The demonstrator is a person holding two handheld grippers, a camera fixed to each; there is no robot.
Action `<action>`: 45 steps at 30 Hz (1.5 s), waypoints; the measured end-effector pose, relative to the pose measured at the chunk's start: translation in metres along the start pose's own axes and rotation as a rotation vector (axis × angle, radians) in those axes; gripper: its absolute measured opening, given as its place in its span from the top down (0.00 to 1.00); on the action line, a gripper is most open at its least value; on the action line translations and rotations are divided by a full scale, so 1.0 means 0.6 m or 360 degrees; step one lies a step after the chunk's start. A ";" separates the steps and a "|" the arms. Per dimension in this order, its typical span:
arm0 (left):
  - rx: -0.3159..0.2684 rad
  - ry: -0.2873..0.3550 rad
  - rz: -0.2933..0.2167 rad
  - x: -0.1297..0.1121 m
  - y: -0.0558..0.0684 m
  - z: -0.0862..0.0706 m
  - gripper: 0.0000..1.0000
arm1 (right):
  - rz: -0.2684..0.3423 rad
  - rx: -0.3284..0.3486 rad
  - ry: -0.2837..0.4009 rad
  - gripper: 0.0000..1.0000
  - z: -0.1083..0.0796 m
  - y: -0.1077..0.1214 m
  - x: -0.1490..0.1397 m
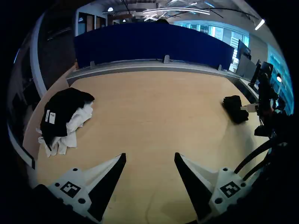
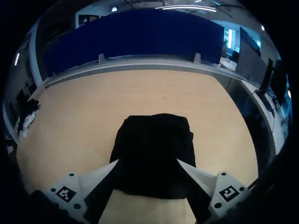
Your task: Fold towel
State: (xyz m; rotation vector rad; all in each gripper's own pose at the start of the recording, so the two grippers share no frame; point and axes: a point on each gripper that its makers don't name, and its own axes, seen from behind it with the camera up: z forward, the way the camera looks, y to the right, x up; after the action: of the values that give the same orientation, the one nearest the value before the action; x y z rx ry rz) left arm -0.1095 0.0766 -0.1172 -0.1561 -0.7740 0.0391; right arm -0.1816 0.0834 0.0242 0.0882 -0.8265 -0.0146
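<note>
Seemingly folded towel (image 2: 153, 153) on table (image 2: 74, 112)

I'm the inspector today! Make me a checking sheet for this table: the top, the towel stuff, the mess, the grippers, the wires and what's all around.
Surface: light wood table, smooth and flat.
Job's things: black towel, folded, lying flat toward the table's right side.
Clutter: pile of cloths, black and white, heaped at the left edge.
Grippers: left gripper open over bare wood; right gripper open, its fingers spread over the black towel.
Cables: black cables curving at the lower right of the left gripper view.
Surroundings: blue partition behind the table; monitors off to the right.
</note>
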 end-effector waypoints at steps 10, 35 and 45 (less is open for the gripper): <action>0.0001 0.0000 0.0015 -0.005 -0.004 -0.007 0.04 | -0.0017 -0.0021 -0.0060 0.00 0.023 0.003 -0.053; 0.0030 -0.0009 -0.0001 -0.015 -0.009 -0.011 0.04 | -0.0093 -0.0027 0.0072 0.00 0.048 0.036 0.089; 0.0069 -0.0028 -0.0026 -0.020 -0.015 -0.011 0.04 | -0.0134 0.0007 -0.0062 0.00 0.097 0.050 0.071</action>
State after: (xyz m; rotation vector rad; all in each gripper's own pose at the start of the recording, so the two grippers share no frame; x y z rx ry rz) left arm -0.1137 0.0656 -0.1288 -0.1087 -0.7916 0.0419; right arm -0.1965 0.1071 0.0973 0.1273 -0.8613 -0.0944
